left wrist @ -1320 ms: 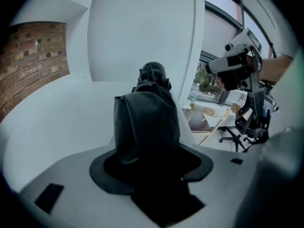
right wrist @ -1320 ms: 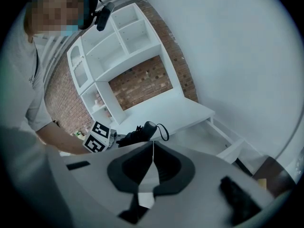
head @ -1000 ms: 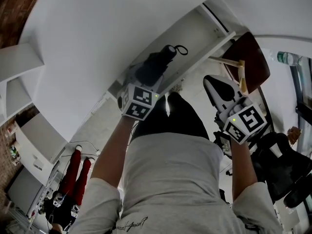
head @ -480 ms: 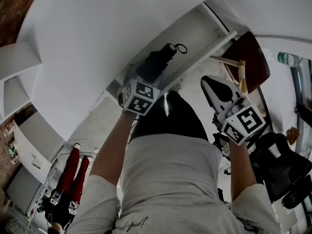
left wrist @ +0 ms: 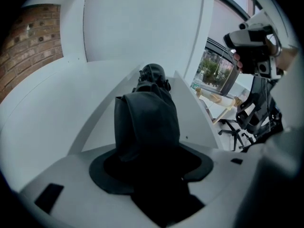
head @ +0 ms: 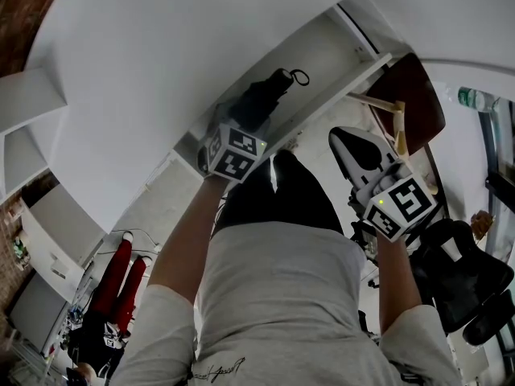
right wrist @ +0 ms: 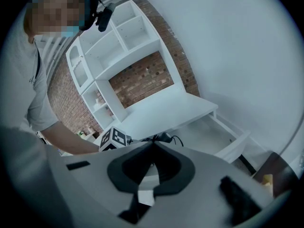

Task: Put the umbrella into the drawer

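We've got the left gripper [head: 235,135] clamped on the umbrella [head: 264,101] at its near end, jaws wide b/c the folded bundle is fat. Gripping one end, we reckon, lets the rest go in lengthwise: the long axis lines up w/ the open drawer [head: 342,51], between its side walls. The umbrella sits low over the drawer's inside; whether it touches the floor yet we can't tell. The right gripper [right wrist: 152,146] is empty, jaws together, parked well right of the drawer, prob. just to keep clear. The umbrella is black & folded short, fabric loose & creased, w/ a rounded handle [left wrist: 153,74] at the far end & a thin wrist loop [head: 306,80].
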A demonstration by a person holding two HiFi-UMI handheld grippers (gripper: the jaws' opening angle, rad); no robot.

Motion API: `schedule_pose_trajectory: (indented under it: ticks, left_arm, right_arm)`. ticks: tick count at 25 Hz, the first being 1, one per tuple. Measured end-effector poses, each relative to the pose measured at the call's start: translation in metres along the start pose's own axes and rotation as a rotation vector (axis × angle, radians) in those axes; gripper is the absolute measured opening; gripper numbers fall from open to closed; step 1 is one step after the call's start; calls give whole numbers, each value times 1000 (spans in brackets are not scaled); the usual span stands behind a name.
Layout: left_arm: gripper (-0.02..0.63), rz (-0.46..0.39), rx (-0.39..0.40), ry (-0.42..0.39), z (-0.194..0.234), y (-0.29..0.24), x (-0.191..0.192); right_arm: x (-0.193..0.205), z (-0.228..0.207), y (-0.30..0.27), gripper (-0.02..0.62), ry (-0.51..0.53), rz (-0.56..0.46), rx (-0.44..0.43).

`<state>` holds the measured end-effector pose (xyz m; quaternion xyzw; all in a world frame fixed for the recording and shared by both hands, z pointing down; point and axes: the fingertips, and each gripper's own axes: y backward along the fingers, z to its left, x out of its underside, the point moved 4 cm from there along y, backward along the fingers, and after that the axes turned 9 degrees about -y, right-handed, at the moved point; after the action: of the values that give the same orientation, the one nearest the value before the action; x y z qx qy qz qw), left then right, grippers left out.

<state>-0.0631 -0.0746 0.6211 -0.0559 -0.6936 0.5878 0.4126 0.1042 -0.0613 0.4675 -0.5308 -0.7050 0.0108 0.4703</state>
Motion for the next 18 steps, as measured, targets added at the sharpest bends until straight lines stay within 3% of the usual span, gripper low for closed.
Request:
schedule_pose_trajectory:
  ticks: [18]
  left_arm:
    - [275,82,25,1,3,-28,2]
  right_arm:
    - [8,-6,1,29,-15,12,11]
